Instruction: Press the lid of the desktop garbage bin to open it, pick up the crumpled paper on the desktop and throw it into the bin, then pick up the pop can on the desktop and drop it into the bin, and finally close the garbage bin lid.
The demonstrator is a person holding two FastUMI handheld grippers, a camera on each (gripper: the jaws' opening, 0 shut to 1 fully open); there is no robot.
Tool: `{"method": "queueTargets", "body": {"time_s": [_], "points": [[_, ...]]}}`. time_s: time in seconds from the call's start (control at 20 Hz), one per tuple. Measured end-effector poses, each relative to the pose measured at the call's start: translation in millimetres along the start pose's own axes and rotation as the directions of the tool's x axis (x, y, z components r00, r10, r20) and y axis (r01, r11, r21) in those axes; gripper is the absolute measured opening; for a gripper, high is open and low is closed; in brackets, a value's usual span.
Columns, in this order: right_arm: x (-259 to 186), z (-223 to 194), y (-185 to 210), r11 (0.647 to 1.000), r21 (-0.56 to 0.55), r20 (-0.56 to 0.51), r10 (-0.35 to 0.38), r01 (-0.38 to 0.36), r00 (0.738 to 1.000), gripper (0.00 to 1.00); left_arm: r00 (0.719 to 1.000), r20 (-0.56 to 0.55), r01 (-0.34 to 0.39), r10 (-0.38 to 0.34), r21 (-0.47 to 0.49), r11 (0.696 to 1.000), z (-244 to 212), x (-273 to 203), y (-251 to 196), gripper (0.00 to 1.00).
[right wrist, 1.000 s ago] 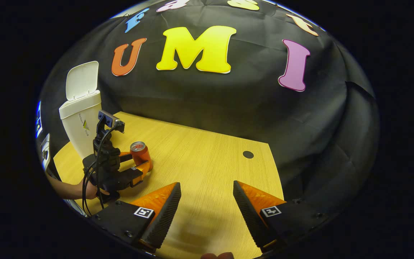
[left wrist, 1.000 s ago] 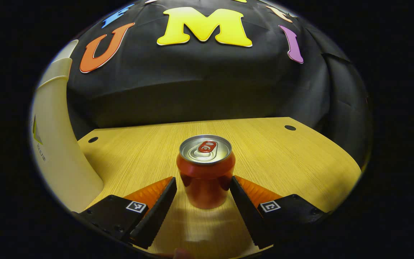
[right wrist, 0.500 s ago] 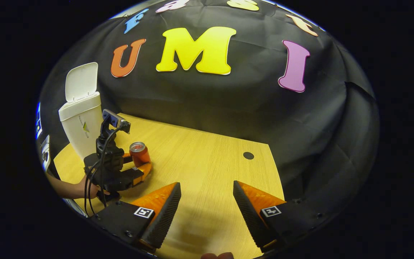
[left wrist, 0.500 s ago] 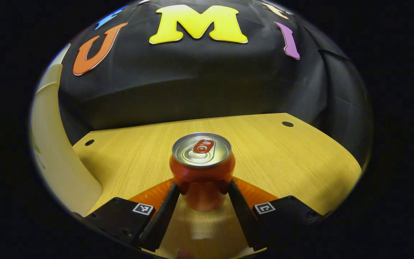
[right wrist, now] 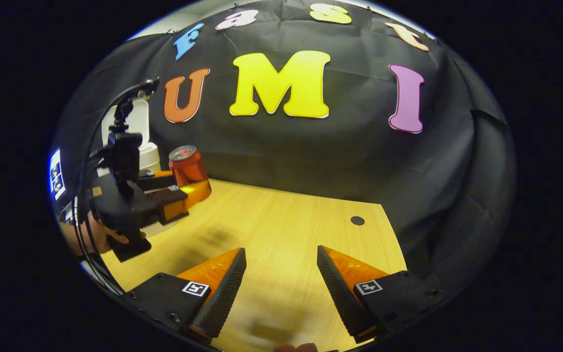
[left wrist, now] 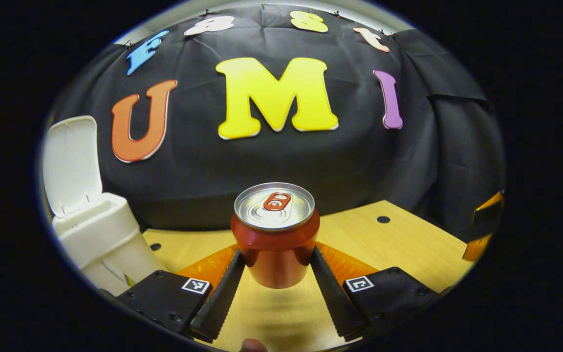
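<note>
Now, left gripper view: the left hand-held gripper is closed on the pop can, one finger pressed to each side of the can's lower half. The can stands upright between the fingers, its silver top and pull tab facing up, its base clear of the bench with a shadow on the wood beneath it. Ahead and to the left of the fingers sits the white garbage bin, its lid swung up and standing open behind the mouth. A small dark hole marks the bench ahead and to the right. Black cloth wall behind everything.

Right gripper view: the right hand-held gripper has its fingers spread wide apart with nothing between them, only bare wood below. Farther off to its left, a hand carries the left hand-held gripper, raised above the bench with the pop can clamped upright at its tip. The garbage bin shows just behind that gripper, partly hidden by its body and cables. Crumpled paper: cannot tell where it is.
</note>
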State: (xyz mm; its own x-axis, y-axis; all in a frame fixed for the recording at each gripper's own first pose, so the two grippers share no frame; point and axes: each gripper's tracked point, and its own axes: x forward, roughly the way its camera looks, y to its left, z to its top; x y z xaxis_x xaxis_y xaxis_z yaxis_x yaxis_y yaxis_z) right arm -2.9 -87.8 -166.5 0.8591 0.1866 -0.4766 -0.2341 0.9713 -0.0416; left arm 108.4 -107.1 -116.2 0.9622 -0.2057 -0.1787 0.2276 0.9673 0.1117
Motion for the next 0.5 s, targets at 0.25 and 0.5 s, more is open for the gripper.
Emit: {"method": "queueTargets", "body": {"time_s": [0.25,0.5], "points": [[-8.3,21.3,9.8,0.999,0.037,0.05,0.009,-0.011,0.999,0.92,0.986,0.123,-0.12,0.117,0.017,0.993,73.7,-21.1,67.9,0.85],[-10.8,35.8,23.8,0.998,0.047,0.07,0.027,-0.03,0.997,0.92,0.949,0.135,-0.294,0.286,0.042,0.955,81.1,-31.8,149.2,0.85]]}}
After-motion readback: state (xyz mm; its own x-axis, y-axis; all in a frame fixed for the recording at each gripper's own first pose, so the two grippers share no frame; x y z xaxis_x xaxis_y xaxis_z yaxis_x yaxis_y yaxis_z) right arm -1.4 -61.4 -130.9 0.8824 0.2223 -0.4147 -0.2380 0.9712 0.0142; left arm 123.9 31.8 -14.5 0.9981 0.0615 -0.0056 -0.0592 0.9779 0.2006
